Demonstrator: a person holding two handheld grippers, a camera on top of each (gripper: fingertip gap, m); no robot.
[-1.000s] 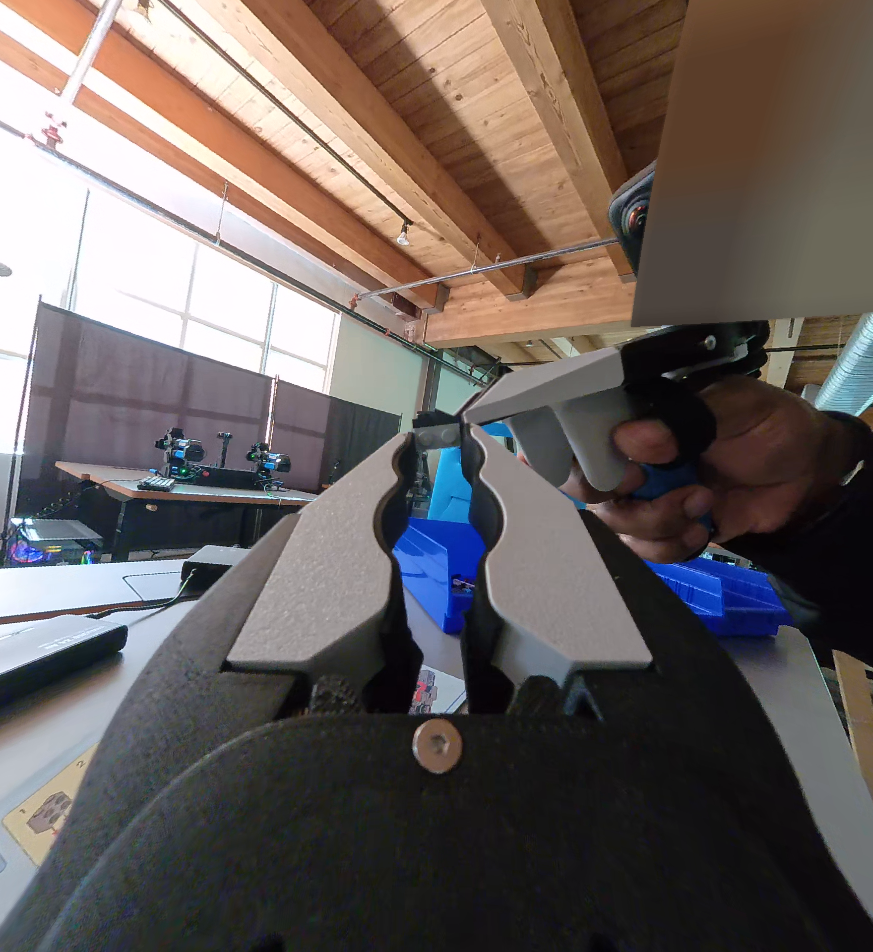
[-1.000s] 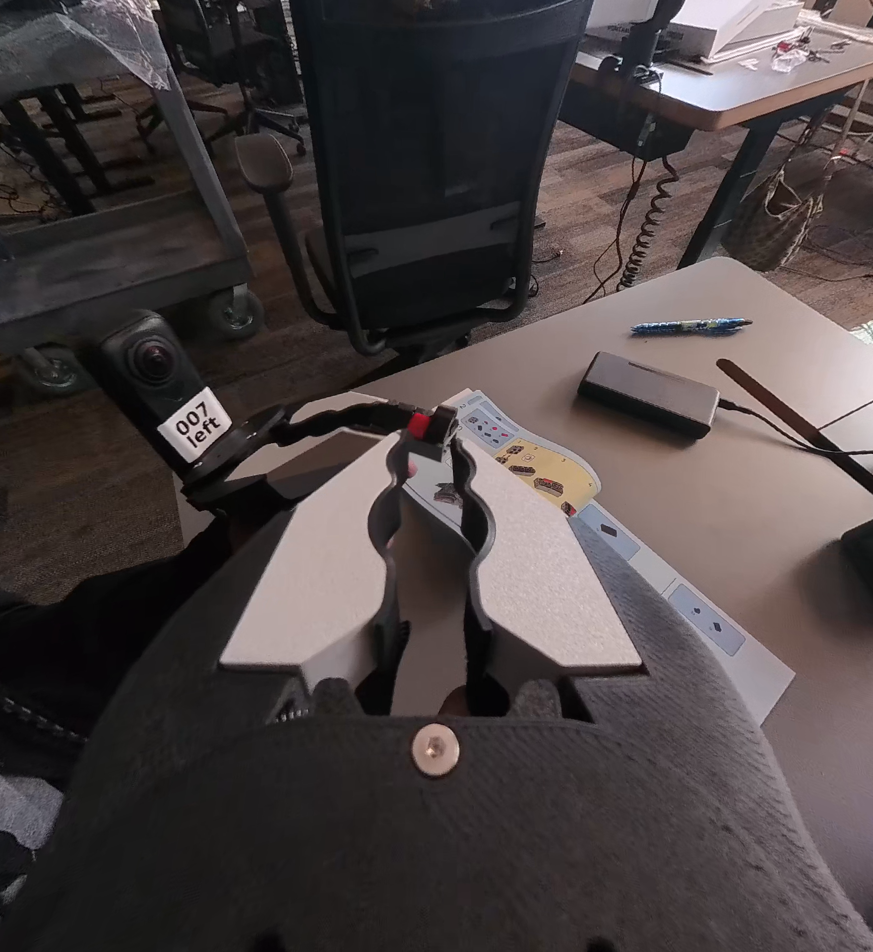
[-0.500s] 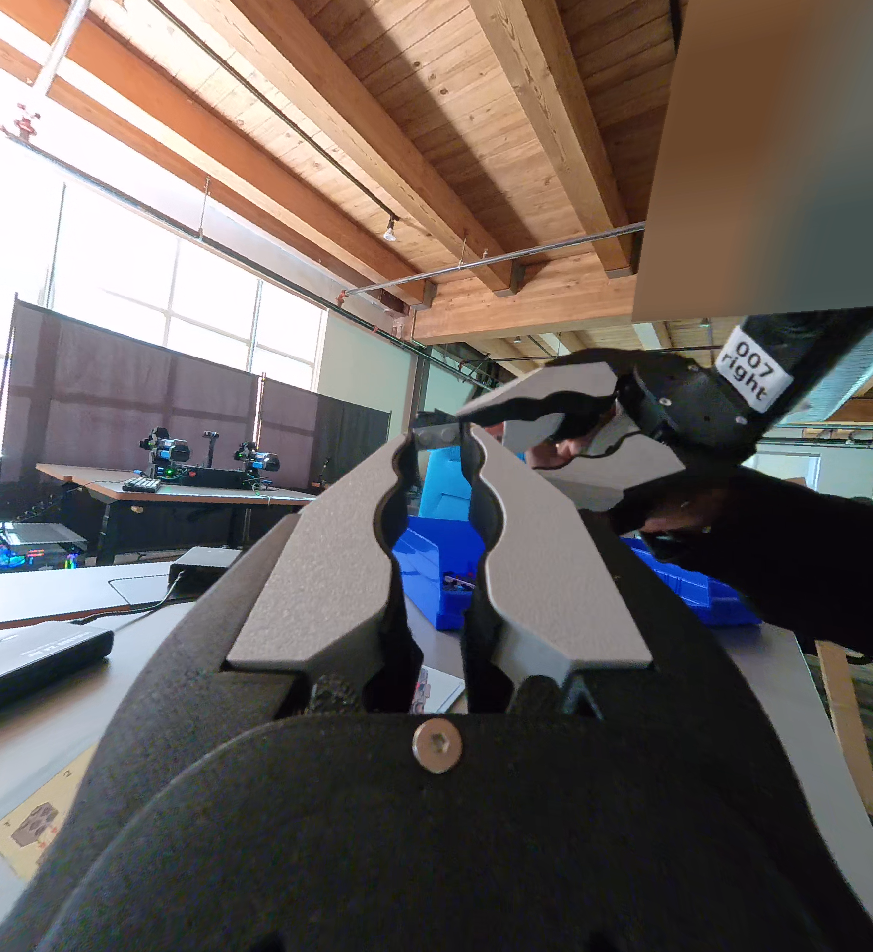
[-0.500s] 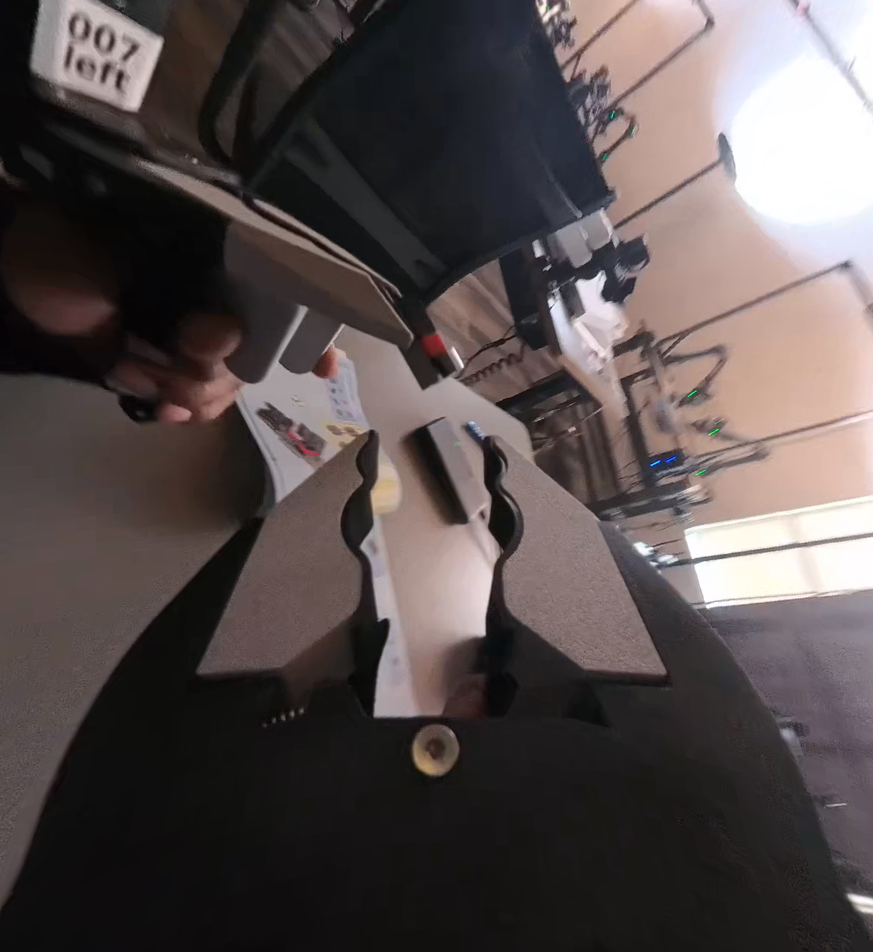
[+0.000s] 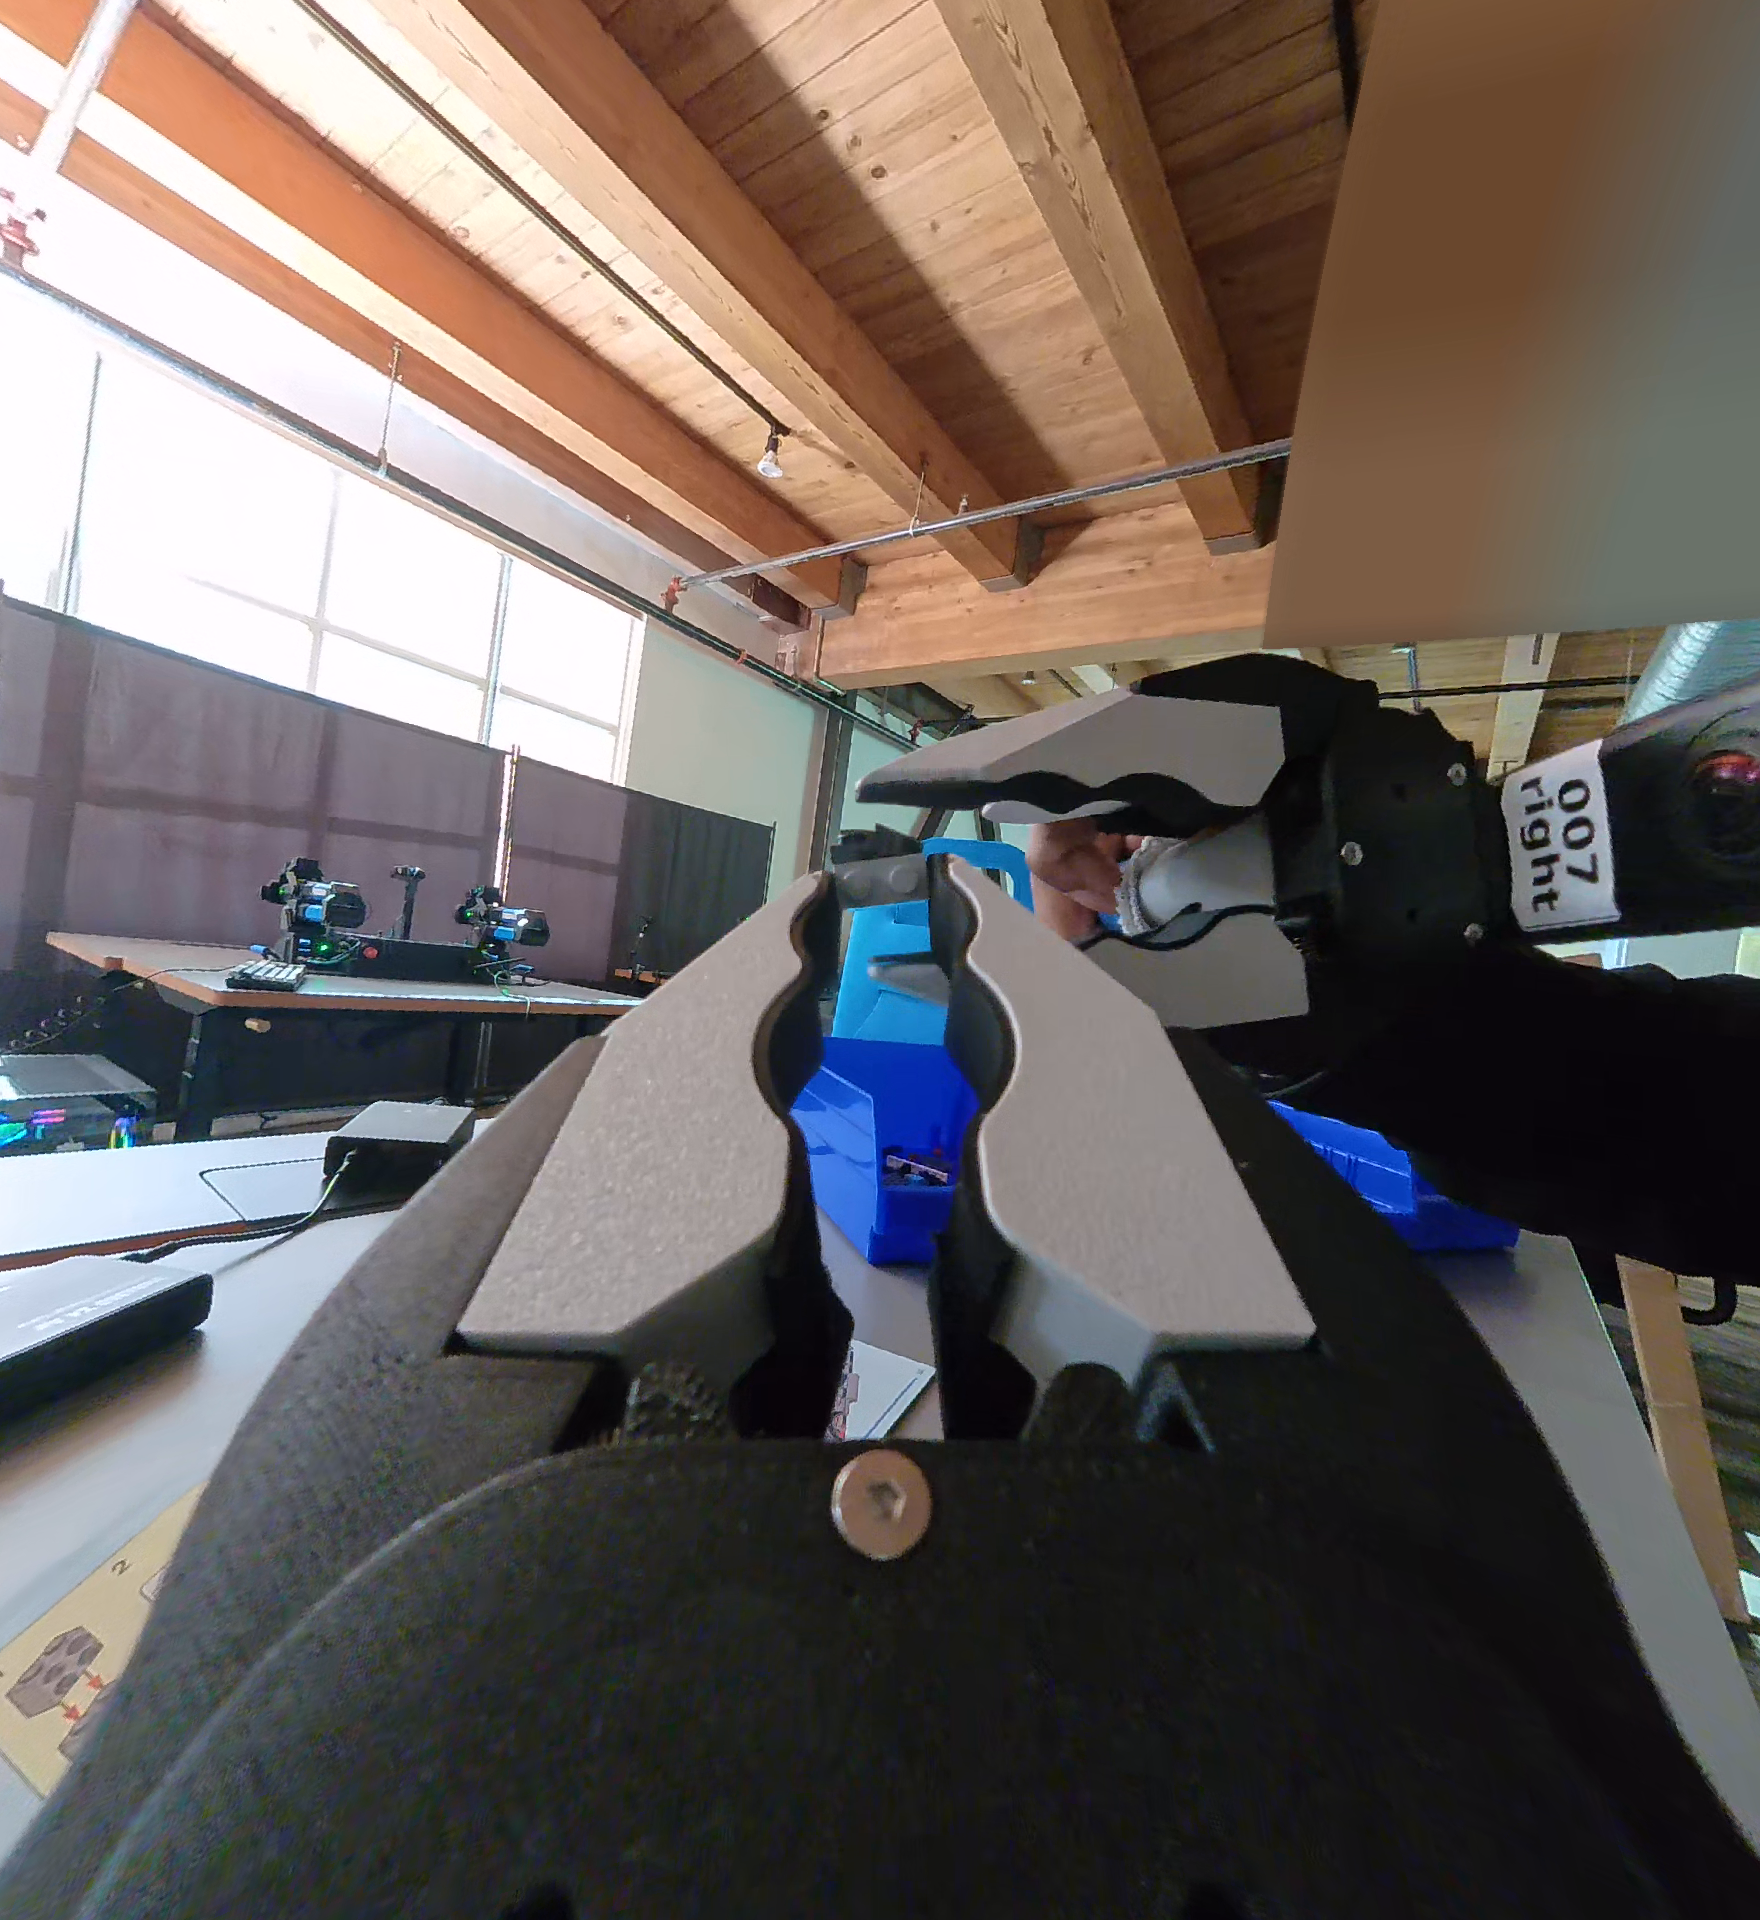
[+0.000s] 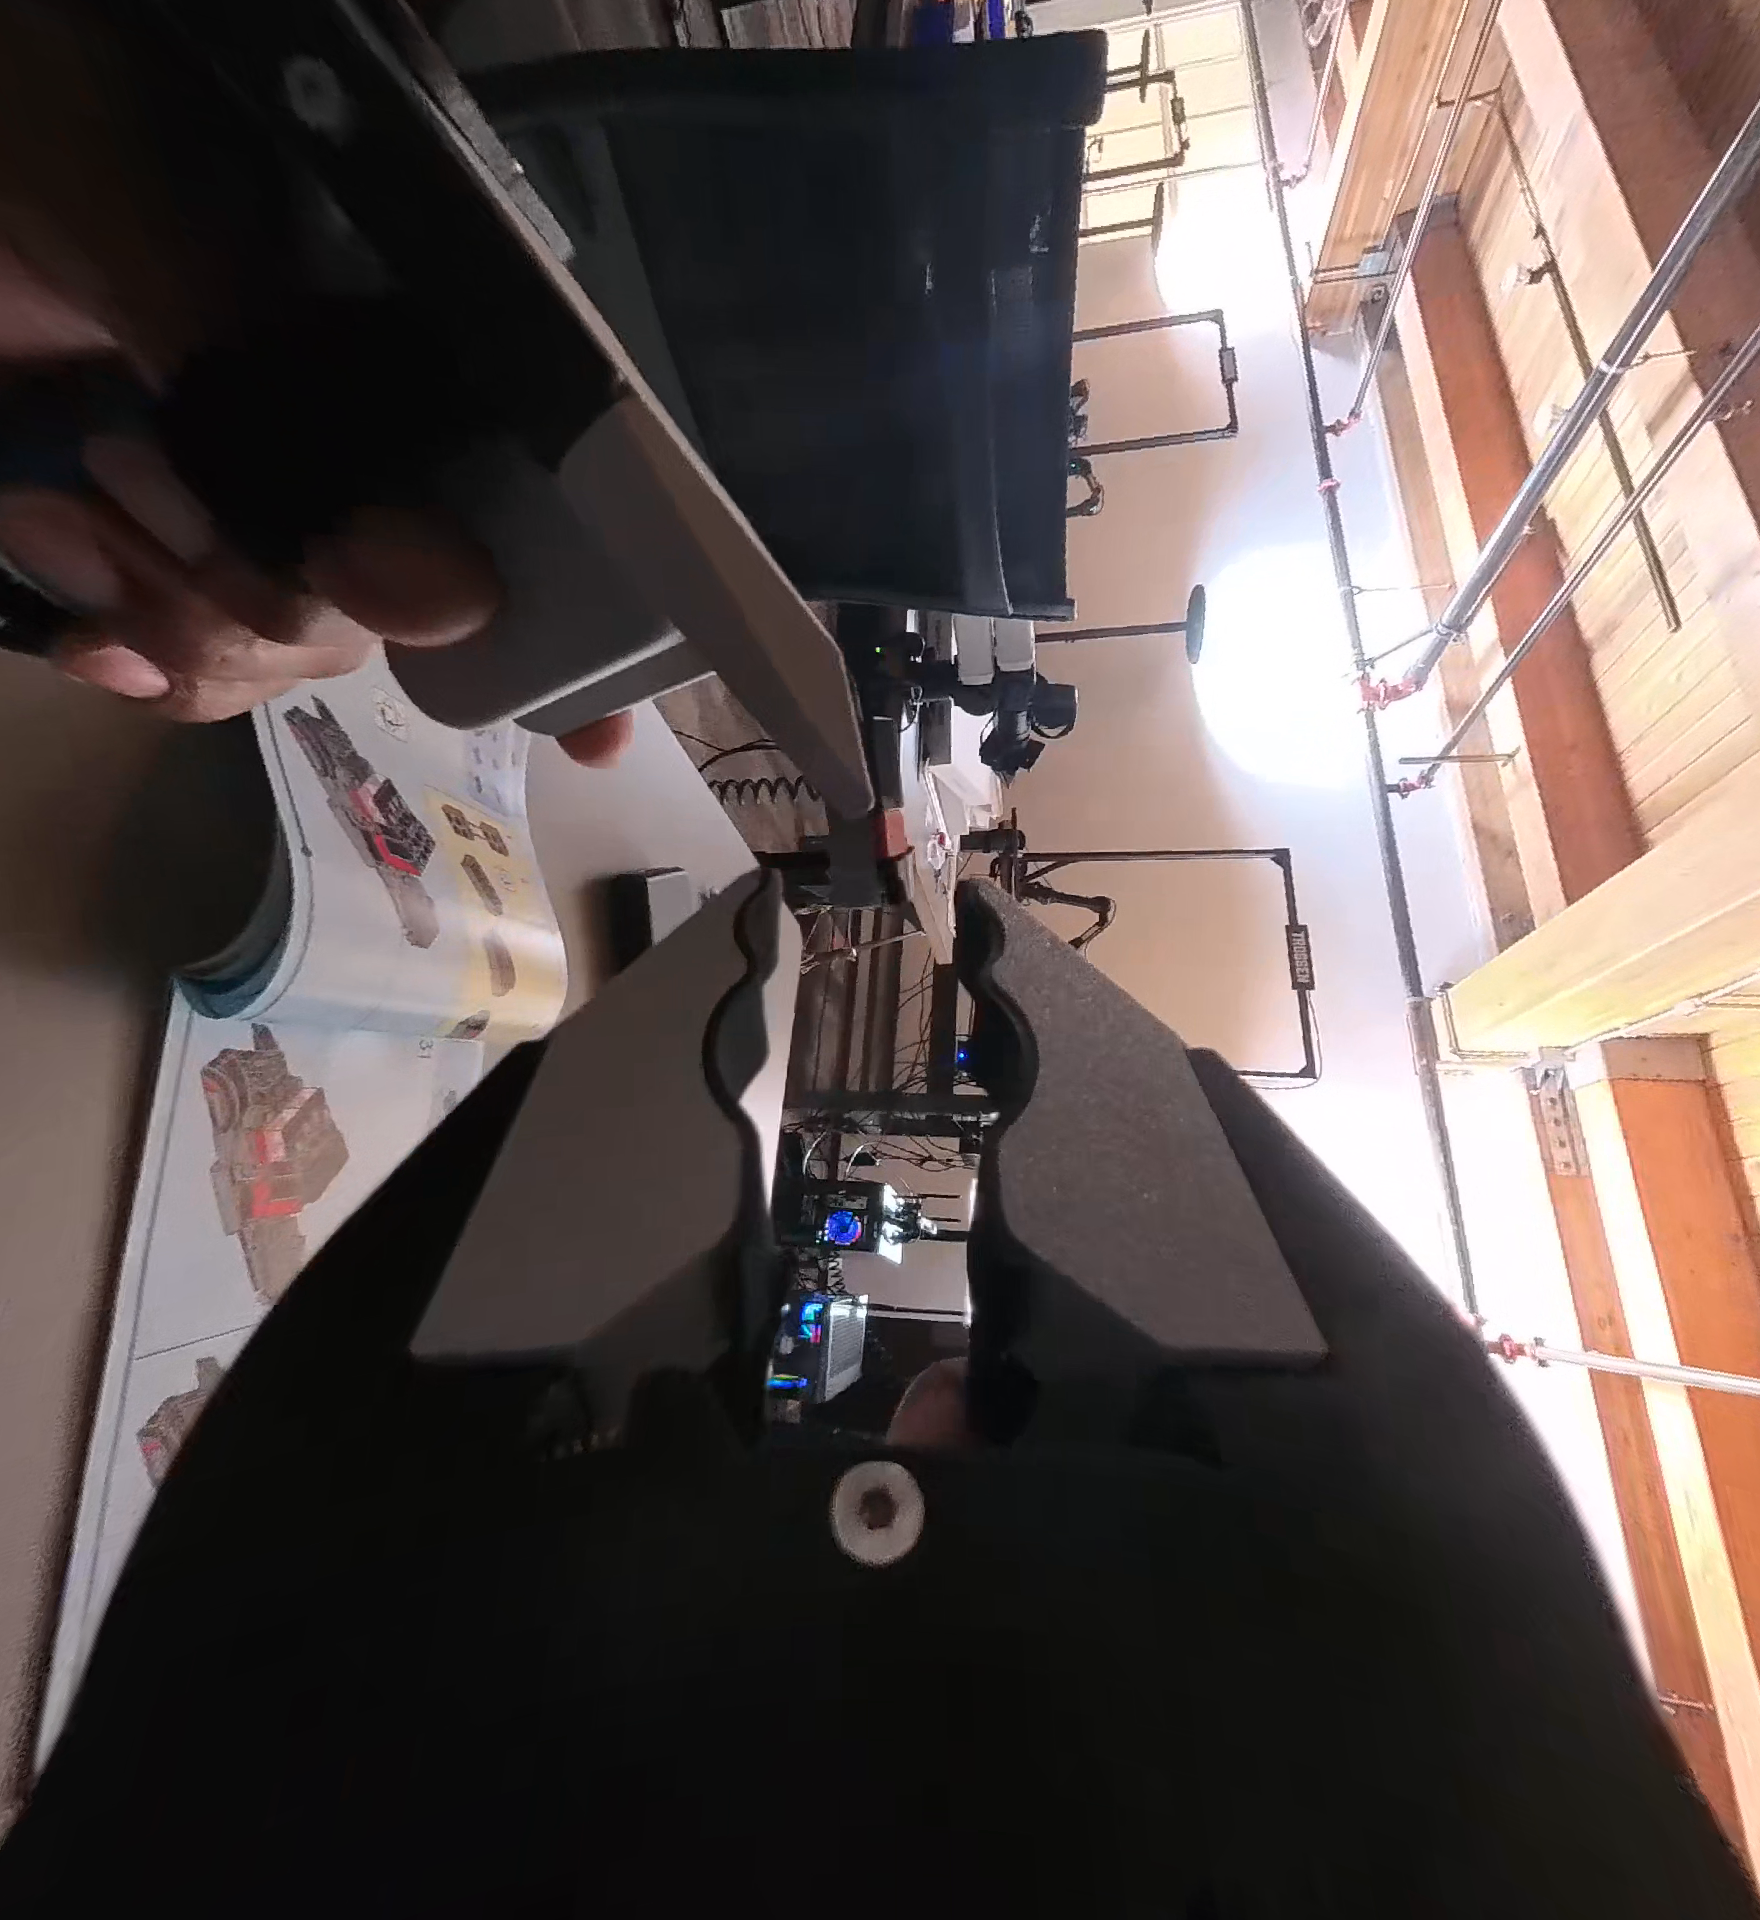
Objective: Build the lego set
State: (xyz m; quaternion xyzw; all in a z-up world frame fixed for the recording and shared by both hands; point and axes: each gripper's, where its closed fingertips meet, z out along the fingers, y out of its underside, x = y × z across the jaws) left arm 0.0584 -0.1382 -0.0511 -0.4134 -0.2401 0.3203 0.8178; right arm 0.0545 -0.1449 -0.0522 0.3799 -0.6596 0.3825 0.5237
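Right tongs (image 6: 865,899) rolled sideways, now apart, left tongs (image 5: 884,883) clamping lego piece (image 5: 881,881) just ahead.

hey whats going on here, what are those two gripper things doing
A person is building a lego set with a handheld gripper in each hand. The left gripper is shut on a small grey lego piece with a red part, held up above the grey table. The right gripper is open and empty, turned on its side close beside that piece. An open instruction booklet lies on the table, with blue parts bins behind.
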